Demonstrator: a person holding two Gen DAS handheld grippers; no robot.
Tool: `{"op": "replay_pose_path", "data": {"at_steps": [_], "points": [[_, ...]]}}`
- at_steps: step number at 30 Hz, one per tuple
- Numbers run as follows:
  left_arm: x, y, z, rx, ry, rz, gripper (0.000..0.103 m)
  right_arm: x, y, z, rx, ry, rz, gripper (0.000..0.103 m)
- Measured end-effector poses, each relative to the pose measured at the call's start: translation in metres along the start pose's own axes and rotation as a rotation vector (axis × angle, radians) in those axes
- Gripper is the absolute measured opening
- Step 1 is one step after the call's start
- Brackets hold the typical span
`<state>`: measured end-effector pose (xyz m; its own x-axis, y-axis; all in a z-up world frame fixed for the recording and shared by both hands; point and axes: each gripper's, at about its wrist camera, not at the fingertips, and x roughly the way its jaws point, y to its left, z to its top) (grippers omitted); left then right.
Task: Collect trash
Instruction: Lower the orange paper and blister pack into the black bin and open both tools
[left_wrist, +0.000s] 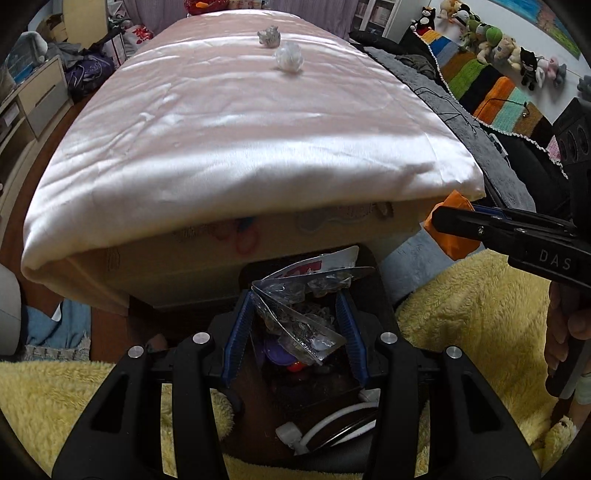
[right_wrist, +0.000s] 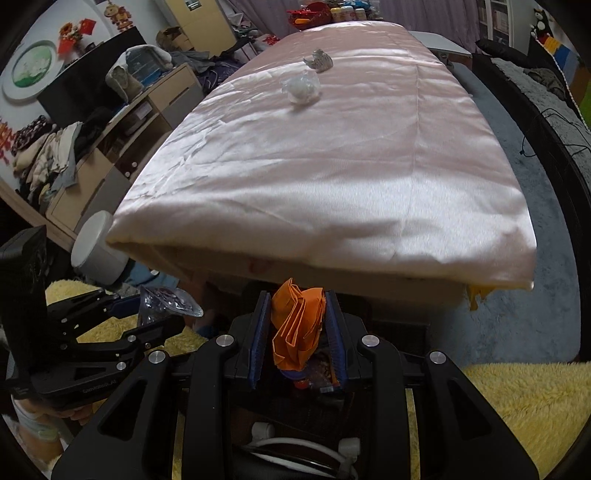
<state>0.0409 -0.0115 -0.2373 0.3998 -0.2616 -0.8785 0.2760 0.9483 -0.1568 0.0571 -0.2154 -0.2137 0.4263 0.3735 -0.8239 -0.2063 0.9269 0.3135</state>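
I see a glossy, satin-like pink cloth with soft creases draped over the table. Near its far end lie a crinkled ball of clear plastic film and a duller grey crumpled wad. My left gripper, matt black plastic with ribbed blue pads and bright metal rivets, grips shiny clear blister packaging backed with foil. My right gripper holds matt orange paper, sharply folded. Below, a fluffy yellow fleece looks deep-piled and soft.
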Motion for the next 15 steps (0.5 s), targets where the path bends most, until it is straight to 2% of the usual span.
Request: {"op": "replay_pose_path", "data": {"at_steps": [8,15], "points": [[0.030,-0.005,-0.019,-0.001,0.075,-0.008,0.044,0.027,-0.011,-0.029,0.053,0.072,0.014,0.031],[0.043,-0.008,-0.027,0.012,0.115,0.012,0.044,0.039,-0.006,-0.036,0.040,0.107,0.007,0.033]]}}
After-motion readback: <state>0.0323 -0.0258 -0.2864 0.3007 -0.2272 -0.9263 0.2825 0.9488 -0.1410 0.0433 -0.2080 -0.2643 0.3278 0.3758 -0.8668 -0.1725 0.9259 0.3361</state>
